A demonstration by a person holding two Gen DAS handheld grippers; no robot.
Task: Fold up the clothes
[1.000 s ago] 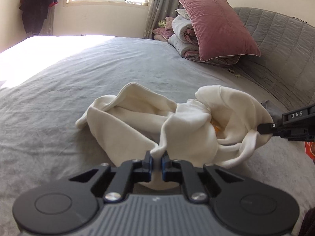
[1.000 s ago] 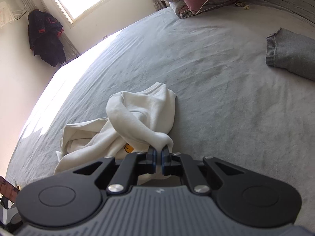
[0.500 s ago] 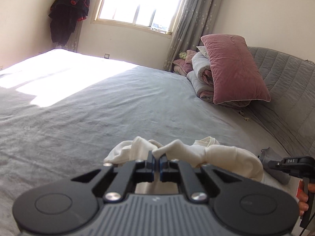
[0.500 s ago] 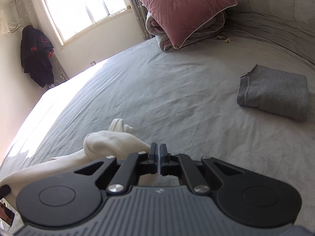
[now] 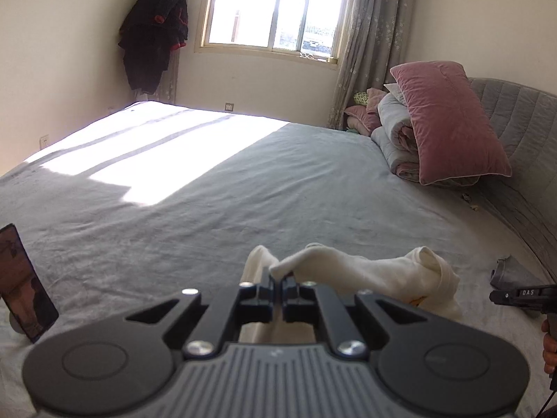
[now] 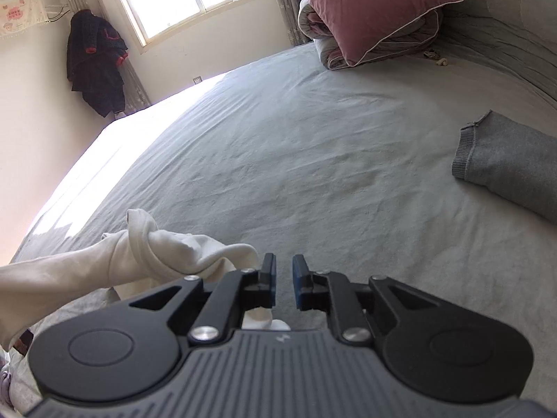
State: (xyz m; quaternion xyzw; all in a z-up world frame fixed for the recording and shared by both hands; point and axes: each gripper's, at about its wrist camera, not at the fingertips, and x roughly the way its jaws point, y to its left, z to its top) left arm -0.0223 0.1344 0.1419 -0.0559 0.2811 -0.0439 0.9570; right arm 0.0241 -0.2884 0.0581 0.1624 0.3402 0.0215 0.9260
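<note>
A cream-white garment [image 5: 369, 275] is lifted off the grey bed [image 5: 243, 188]. My left gripper [image 5: 281, 280] is shut on a pinched edge of it, and the cloth hangs bunched to the right. In the right wrist view the same garment [image 6: 167, 254] trails off to the left of my right gripper [image 6: 283, 271], whose jaws stand slightly apart with nothing between them. A bit of white cloth shows below the right fingers. The right gripper's tip also shows at the right edge of the left wrist view [image 5: 522, 294].
A folded grey garment [image 6: 504, 160] lies on the bed at the right. A pink pillow [image 5: 449, 122] on rolled bedding leans on the grey headboard. A phone [image 5: 24, 282] stands at the left bed edge. A dark coat [image 5: 153, 35] hangs by the window.
Both grippers rose with the garment, lifting it from the bed. The right gripper's jaws have opened and let go of the cloth. The left stays shut on it.
</note>
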